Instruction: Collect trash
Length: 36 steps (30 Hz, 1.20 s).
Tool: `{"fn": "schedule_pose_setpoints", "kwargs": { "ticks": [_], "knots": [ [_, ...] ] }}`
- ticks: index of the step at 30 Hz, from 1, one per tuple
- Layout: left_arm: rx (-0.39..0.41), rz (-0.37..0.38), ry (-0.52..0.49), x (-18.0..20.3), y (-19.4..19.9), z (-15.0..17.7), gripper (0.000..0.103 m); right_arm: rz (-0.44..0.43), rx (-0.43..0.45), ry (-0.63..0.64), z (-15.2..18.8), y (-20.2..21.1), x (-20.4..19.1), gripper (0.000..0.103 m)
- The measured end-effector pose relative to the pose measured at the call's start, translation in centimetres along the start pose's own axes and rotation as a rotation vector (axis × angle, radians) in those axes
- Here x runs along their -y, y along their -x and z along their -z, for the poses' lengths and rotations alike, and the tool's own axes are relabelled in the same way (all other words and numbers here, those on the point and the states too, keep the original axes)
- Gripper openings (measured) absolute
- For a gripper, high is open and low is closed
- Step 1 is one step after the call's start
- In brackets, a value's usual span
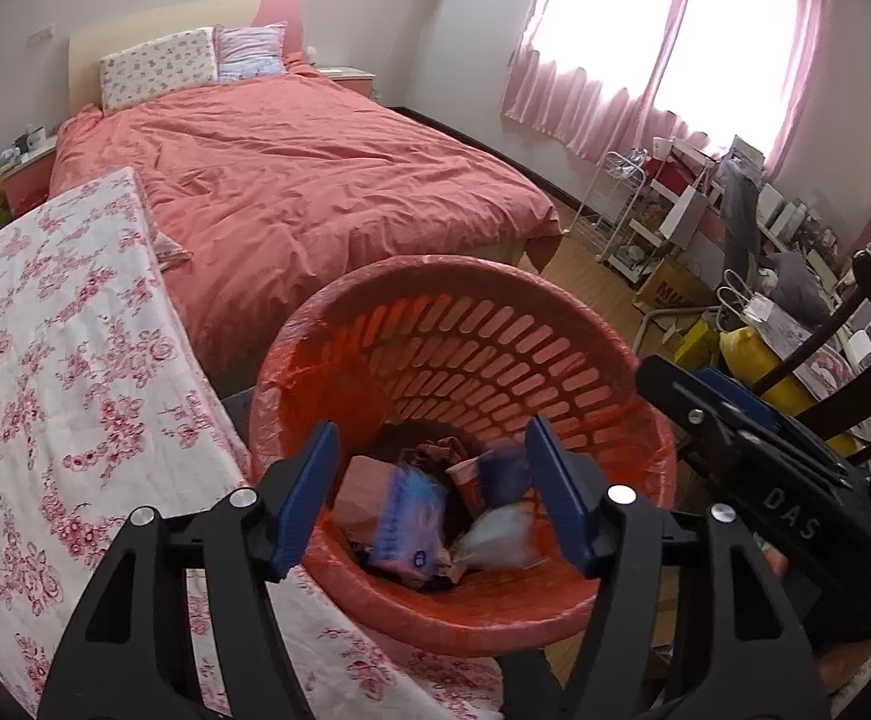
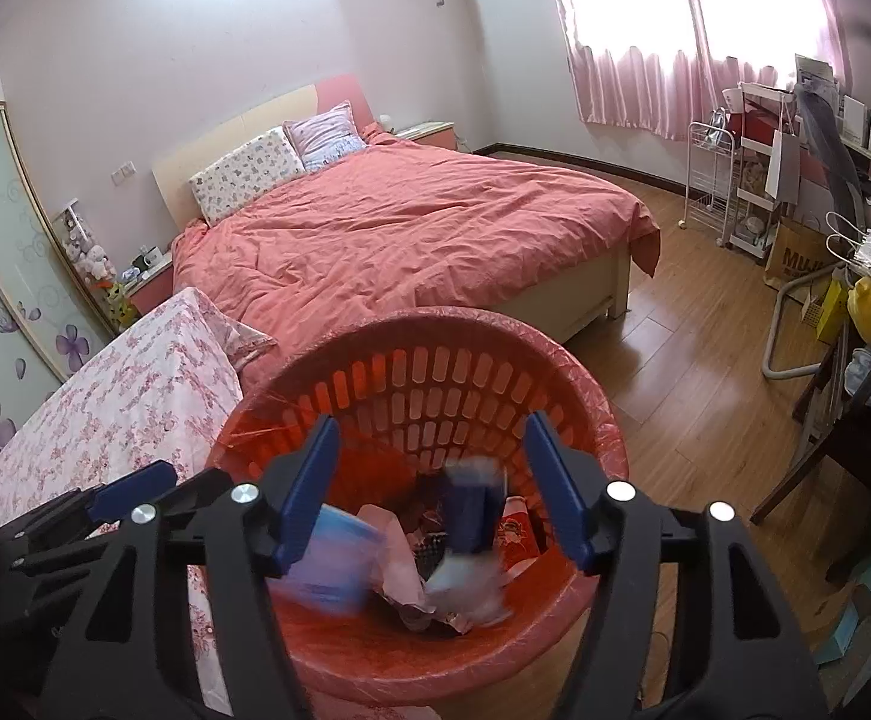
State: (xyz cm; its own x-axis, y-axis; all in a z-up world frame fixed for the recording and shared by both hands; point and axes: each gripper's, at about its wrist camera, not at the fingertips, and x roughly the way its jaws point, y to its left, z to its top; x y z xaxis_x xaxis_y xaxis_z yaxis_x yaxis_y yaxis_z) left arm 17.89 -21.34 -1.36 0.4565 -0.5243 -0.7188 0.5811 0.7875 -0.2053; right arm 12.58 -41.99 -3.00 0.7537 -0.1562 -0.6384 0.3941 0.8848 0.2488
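Note:
A red slatted basket (image 1: 453,276) lined with a red plastic bag stands right below both grippers. My left gripper (image 1: 432,498) is open over its mouth, nothing between its blue pads. Under it lie a blurred blue packet (image 1: 408,531), a pale wrapper (image 1: 495,537) and other scraps. In the right wrist view the basket (image 2: 435,324) fills the lower middle. My right gripper (image 2: 432,492) is open above it. A blurred dark blue item (image 2: 471,510) and a blurred light blue packet (image 2: 339,558) show inside the basket's mouth, clear of the pads.
A table with a floral cloth (image 1: 45,390) adjoins the basket's left side. Behind stands a bed with a pink cover (image 1: 291,180). Wooden floor (image 2: 675,390) opens to the right. Cluttered shelves, bags and a dark chair (image 2: 843,450) crowd the right wall.

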Motion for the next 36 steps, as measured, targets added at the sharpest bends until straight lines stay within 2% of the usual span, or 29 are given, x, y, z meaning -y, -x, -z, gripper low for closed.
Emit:
{"fn": "schedule_pose_setpoints", "kwargs": {
  "ticks": [5, 9, 11, 13, 18, 22, 29, 36],
  "knots": [
    [0.012, -0.047, 0.024, -1.6, 1.4, 0.6, 0.067, 0.014, 0.017, -0.011, 0.6, 1.2, 0.4, 0.078],
    [0.068, -0.111, 0.040, -3.4, 4.2, 1.6, 0.076, 0.024, 0.053, -0.017, 1.3, 3.3, 0.1, 0.092],
    [0.102, -0.141, 0.050, -4.2, 6.0, 2.2, 0.082, 0.020, 0.065, -0.025, 1.8, 4.5, -0.3, 0.096],
    [0.149, -0.181, 0.067, -5.1, 8.3, 3.1, 0.090, 0.012, 0.074, -0.028, 2.5, 6.0, -1.1, 0.097],
    [0.242, -0.268, 0.116, -7.0, 14.0, 6.0, 0.095, 0.022, 0.118, 0.011, 4.6, 10.0, -3.4, 0.098],
    [0.303, -0.360, 0.104, -7.1, 17.6, 8.7, 0.100, 0.028, 0.154, 0.028, 6.7, 13.4, -5.3, 0.098],
    [0.380, -0.481, 0.103, -7.0, 22.5, 13.1, 0.100, 0.095, 0.237, 0.128, 11.1, 18.8, -9.2, 0.098],
    [0.416, -0.561, 0.144, -6.8, 25.4, 16.6, 0.100, 0.094, 0.272, 0.193, 14.5, 22.1, -11.5, 0.098]
  ]
}}
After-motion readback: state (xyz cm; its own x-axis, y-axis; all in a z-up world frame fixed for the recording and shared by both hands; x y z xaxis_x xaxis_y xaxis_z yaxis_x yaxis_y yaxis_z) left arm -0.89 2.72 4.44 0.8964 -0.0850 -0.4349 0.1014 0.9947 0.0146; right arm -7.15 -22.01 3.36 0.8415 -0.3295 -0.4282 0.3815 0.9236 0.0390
